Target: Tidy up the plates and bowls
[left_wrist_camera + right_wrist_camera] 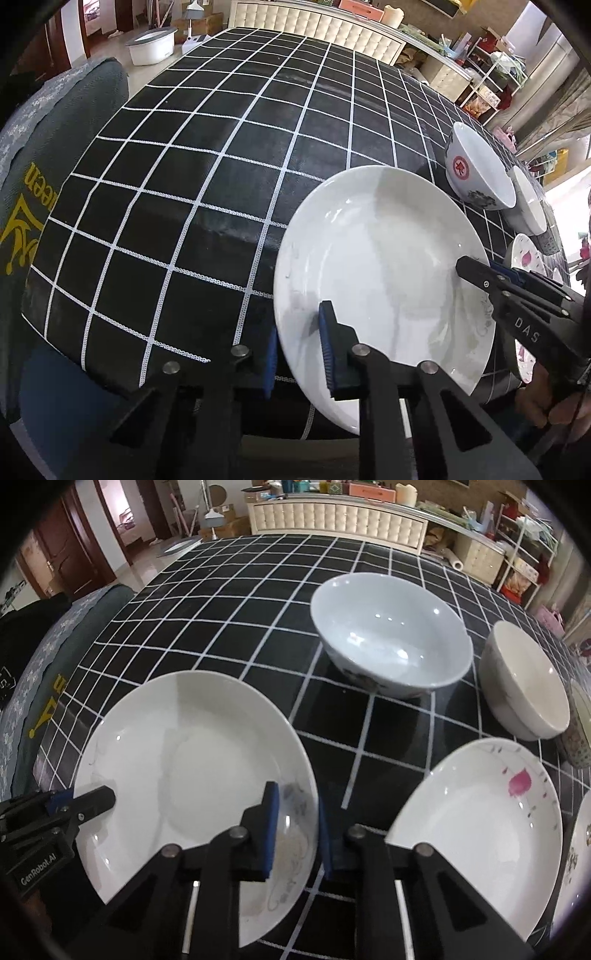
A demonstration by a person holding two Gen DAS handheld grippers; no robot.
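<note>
Right wrist view: both grippers' fingers (pixel 271 823) straddle the empty white plate's (pixel 192 746) rim.

I see a black tablecloth (pixel 258 635) with a white grid of lines, and on it a plain white plate (pixel 207 775) with a faint grey floral print at its 5 o'clock rim. At 3 o'clock from it sits a white plate with a pink petal mark (pixel 491 834) and small grey-pink flecks; at 12 o'clock a pale blue-white bowl (pixel 388 642) with a dark floral band and a red round emblem outside, plus a cream bowl (pixel 524 686). Both grippers I run are black with blue pads (pixel 271 827); the grey-green cloth (pixel 55 155) at 9 o'clock carries yellow lettering.
</note>
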